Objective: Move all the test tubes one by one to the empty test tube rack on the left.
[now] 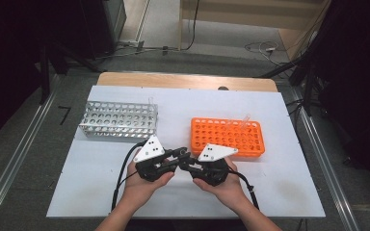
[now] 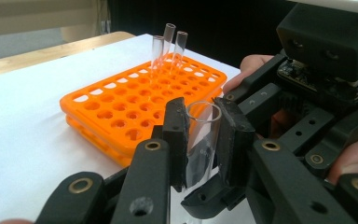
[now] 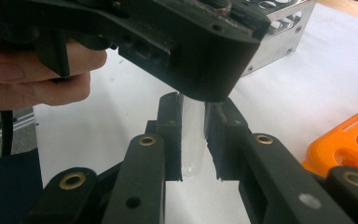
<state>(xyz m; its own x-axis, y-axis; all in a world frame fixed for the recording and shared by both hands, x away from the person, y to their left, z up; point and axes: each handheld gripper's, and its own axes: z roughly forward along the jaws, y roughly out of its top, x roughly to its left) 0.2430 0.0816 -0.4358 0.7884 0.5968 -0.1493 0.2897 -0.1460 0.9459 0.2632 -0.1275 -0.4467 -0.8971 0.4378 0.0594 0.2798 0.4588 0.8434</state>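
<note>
The left gripper has its two black pads pressed onto a clear glass test tube, whose open rim stands up between them in the left gripper view. The right gripper pinches the same test tube near its rounded closed end, seen in the right gripper view with the left gripper's body just above. In the high view the left gripper and the right gripper meet tip to tip over the white table, each in one of the person's hands, in front of the two racks. Just beyond them lies an orange rack with a few clear tubes standing at its far side. Well to the left stands a metal rack with one tube at its far right corner.
</note>
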